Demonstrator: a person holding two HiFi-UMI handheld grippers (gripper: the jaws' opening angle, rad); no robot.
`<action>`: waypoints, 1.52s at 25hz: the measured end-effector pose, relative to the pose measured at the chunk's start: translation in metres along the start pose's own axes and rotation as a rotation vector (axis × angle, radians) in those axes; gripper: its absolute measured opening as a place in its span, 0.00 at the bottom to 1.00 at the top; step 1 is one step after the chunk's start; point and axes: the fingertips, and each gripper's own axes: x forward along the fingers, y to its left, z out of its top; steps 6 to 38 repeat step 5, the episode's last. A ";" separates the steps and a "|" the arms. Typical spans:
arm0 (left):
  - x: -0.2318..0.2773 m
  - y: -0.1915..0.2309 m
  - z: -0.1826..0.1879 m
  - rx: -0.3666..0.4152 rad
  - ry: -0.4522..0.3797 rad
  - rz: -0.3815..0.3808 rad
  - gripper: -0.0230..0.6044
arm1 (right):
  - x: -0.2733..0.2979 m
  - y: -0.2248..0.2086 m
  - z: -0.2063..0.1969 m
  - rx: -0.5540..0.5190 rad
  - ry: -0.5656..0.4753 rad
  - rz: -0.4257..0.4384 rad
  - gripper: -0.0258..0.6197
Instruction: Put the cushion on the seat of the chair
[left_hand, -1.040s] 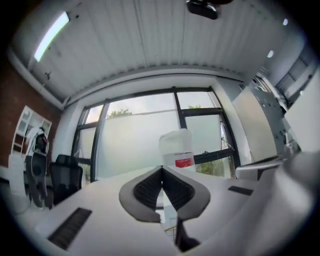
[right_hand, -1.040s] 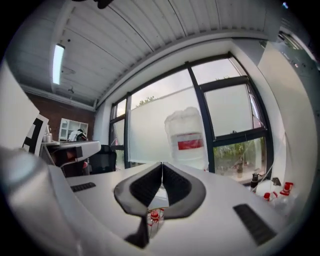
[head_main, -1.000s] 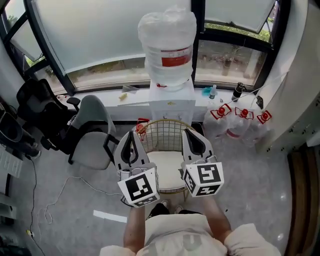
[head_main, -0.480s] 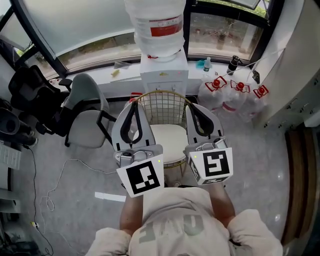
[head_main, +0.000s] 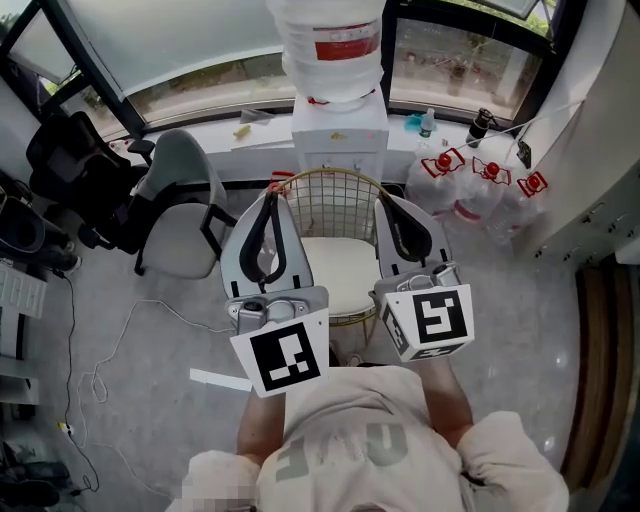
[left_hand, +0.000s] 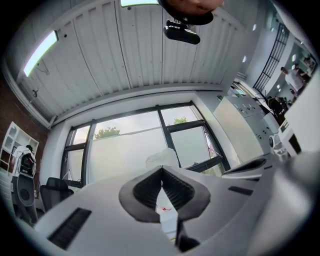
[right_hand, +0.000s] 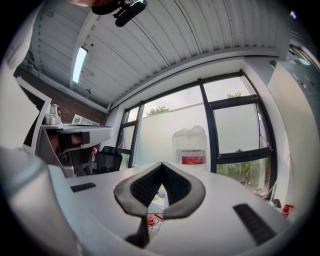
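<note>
One white cushion lies on the seat of one gold wire chair, seen between the left tool and right tool, each with jaws pressed together, holding nothing. Behind: one dispenser bottle, its red label unreadable; three red-capped jugs; two office chairs.

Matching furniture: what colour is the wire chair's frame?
Gold; the wire chair shows best in the head view.
</note>
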 end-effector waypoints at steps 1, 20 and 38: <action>-0.001 0.001 0.001 0.000 -0.001 0.003 0.06 | 0.002 0.001 -0.001 0.015 0.004 0.008 0.07; -0.006 0.006 0.004 0.010 -0.001 0.011 0.06 | 0.007 0.011 -0.004 0.041 0.020 0.057 0.07; -0.006 0.006 0.004 0.010 -0.001 0.011 0.06 | 0.007 0.011 -0.004 0.041 0.020 0.057 0.07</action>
